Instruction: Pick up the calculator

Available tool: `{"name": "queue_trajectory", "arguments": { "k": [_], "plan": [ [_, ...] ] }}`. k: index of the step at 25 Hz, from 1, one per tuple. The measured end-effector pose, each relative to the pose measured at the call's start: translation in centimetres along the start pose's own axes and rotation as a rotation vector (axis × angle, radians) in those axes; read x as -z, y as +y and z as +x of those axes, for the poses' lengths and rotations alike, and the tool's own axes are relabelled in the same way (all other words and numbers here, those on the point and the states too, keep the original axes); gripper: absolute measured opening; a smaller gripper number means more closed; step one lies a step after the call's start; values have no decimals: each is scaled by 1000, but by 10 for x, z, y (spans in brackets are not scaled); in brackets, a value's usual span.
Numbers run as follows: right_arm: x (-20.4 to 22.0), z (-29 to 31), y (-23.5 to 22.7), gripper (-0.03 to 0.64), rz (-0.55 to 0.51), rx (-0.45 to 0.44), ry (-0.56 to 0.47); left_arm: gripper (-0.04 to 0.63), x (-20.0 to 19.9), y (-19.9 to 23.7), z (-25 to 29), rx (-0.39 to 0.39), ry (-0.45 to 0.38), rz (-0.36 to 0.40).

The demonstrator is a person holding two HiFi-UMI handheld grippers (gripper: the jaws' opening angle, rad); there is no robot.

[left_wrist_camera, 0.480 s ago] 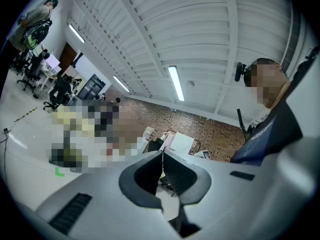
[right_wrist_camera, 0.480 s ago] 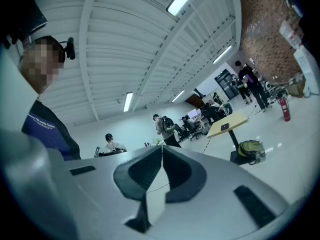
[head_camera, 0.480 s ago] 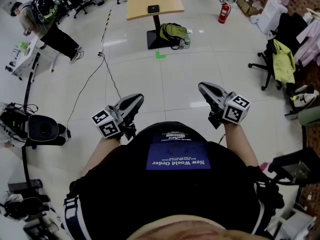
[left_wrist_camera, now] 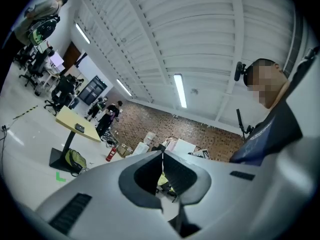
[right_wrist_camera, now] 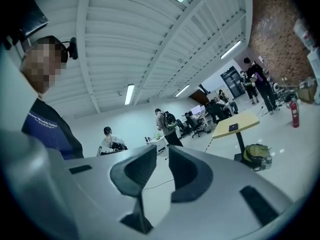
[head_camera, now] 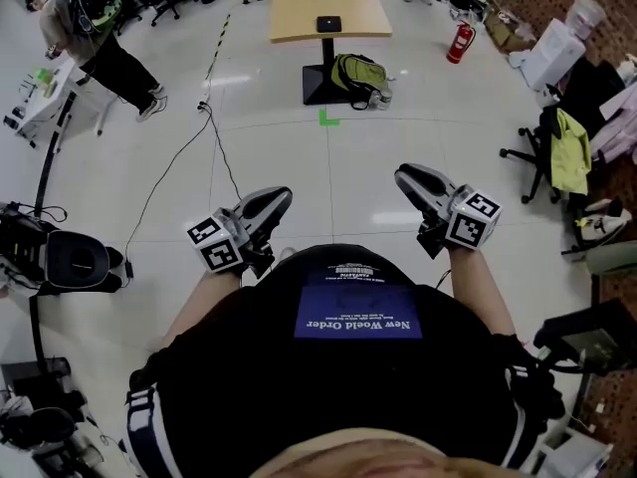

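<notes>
**Calculator well out of reach, both tongs closed**

The calculator [head_camera: 328, 23] lies flat on the pale wooden tabletop [head_camera: 363, 13] at the far side of the floor [head_camera: 418, 137]. It is a small dark slab near the middle of the top, well apart from both tongs. The person stands back from it with the 2 tools held at waist level, pointing roughly forward. The left tongs [head_camera: 277, 201] have their tips pressed together with nothing between them. The right tongs [head_camera: 408, 178] are drawn in to a thin slit and are empty too.

The task looks barely begun: the whole walk to the tabletop is yet to be made, and that is where the early risks sit. A black cable [head_camera: 169, 182] runs across the floor on the left of the path and could catch a foot if the approach drifts that way. A green backpack [head_camera: 358, 71] leans against the pedestal [head_camera: 322, 86] on its right side, so stepping in close from there may mean a stumble or a kicked bag.

At the tabletop, the likeliest fault is arriving with the tongs closed. Tips that meet would only push the calculator along the smooth top, perhaps toward an edge. They need opening wider than the calculator before coming down. It seems thin and flat, so a shallow grip may slide off, or the tips may scrape the wood instead of getting round its sides.
</notes>
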State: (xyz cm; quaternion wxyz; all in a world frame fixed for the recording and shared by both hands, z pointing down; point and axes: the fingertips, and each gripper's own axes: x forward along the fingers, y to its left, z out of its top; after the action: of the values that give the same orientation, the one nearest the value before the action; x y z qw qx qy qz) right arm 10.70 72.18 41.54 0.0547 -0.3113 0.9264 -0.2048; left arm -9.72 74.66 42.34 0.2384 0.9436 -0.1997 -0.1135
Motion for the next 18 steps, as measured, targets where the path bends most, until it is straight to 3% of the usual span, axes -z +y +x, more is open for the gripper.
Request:
{"name": "queue_trajectory", "arguments": {
  "k": [10,18],
  "plan": [
    [-44,200,-7,54,-49,34,-78,6,-117,167,-79,0,4,47],
    [-64,286,-42,52,-59,40,-17,6,-157,246,-66,37,-2,-5]
  ]
}}
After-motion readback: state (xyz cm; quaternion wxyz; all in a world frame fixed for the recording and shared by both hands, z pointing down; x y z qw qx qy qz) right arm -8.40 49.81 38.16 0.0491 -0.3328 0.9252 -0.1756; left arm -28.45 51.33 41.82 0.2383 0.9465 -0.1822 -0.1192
